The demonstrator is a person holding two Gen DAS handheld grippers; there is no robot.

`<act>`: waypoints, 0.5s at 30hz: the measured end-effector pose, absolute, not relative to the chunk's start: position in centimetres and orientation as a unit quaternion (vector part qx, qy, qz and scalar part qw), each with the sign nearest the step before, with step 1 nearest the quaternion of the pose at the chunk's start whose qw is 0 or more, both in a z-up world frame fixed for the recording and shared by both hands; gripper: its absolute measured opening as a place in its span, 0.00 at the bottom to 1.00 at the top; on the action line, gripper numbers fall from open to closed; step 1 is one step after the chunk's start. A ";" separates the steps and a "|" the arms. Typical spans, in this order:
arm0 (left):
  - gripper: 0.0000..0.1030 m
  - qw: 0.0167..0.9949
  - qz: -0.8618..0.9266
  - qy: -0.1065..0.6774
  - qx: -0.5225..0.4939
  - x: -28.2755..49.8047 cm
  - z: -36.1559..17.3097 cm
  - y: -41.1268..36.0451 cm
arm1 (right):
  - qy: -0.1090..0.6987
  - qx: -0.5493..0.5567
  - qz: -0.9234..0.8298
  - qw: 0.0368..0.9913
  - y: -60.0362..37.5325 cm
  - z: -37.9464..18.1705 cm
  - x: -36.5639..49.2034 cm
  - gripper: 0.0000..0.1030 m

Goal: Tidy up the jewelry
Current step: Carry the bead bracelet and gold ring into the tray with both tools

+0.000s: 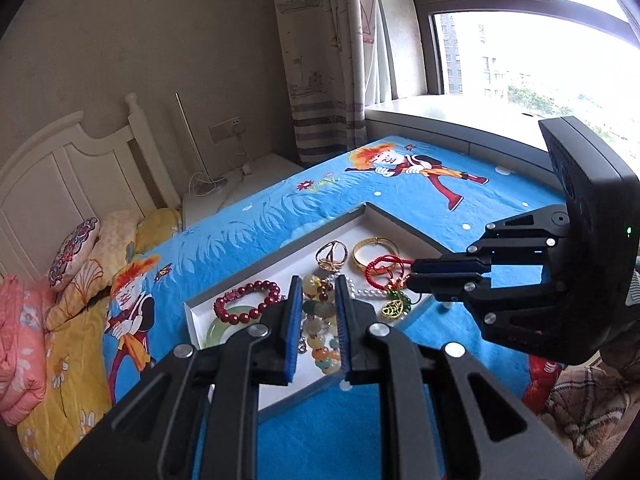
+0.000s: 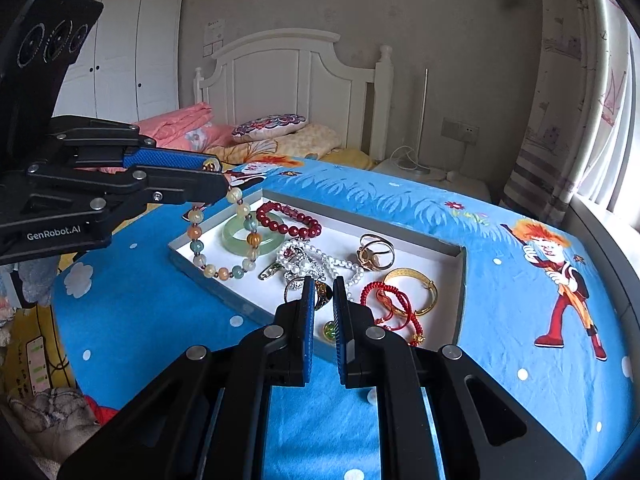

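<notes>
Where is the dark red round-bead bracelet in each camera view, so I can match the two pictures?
Left wrist view: the dark red round-bead bracelet lies lower left of centre, in the white tray's near-left end, just left of the left gripper.
Right wrist view: the bracelet sits above centre, against the tray's far wall.
Shared landmark: the pale green jade bangle touching it.

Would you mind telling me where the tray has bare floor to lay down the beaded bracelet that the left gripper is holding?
The tray floor is bare in its far right corner, between the gold ring, the gold bangle and the wall. A thinner strip lies behind the pearls. The middle and the jade bangle end are crowded.
</notes>
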State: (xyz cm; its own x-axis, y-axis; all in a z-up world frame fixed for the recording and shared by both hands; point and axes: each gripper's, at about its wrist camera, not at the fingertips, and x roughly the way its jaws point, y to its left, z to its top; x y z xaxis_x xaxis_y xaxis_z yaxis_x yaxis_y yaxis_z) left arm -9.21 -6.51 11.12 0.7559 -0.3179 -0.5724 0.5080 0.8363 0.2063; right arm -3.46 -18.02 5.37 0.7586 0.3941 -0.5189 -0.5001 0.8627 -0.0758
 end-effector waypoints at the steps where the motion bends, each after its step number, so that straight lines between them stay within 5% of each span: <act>1: 0.15 0.920 -0.222 0.271 0.176 -8.7 11.0 -6.5 | 0.256 -0.105 0.239 0.931 -17.8 5.2 -2.8 0.10; 15: 0.19 0.908 -0.165 0.346 0.168 -3.6 4.6 -4.1 | 0.366 -0.100 0.227 0.897 -15.6 1.3 3.1 0.10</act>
State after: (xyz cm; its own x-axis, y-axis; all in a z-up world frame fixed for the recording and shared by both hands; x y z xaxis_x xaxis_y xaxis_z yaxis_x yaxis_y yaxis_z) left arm -3.61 -4.13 4.57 0.7066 -0.1833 -0.6835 0.4156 0.8892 0.1912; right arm 3.12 -15.56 1.30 0.6286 0.3332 -0.7028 -0.4802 0.8771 -0.0137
